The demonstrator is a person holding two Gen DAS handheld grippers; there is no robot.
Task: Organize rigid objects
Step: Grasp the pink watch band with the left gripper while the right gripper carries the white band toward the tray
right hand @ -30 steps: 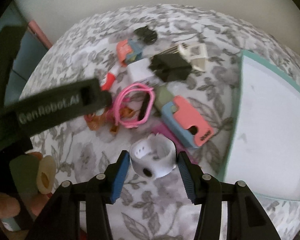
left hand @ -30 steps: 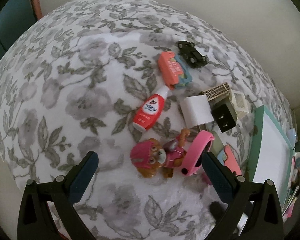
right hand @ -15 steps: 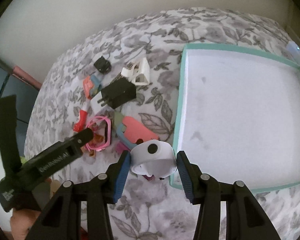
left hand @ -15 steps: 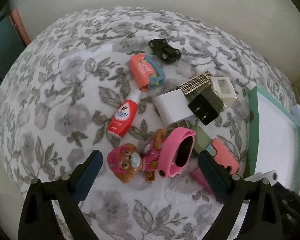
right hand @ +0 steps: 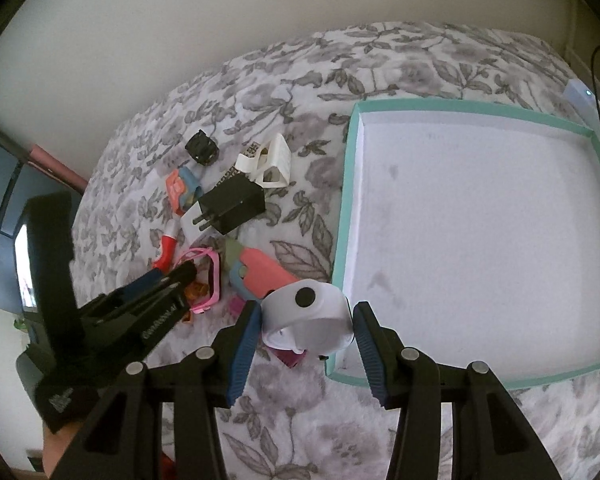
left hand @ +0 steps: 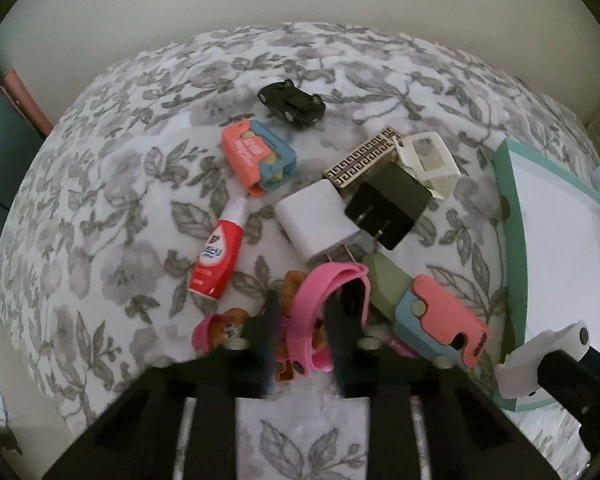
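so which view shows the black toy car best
The left wrist view: the black toy car lies unobstructed at the far end of the pile on the floral cover, seen from above and the side, roof and wheels clear. In the right wrist view it is small, distant and end-on, a dark blocky shape.

The left gripper [left hand: 302,320] is pointing steeply down, its jaws having just been closing on a pink band. The right gripper [right hand: 306,334] is clamping a white ring.
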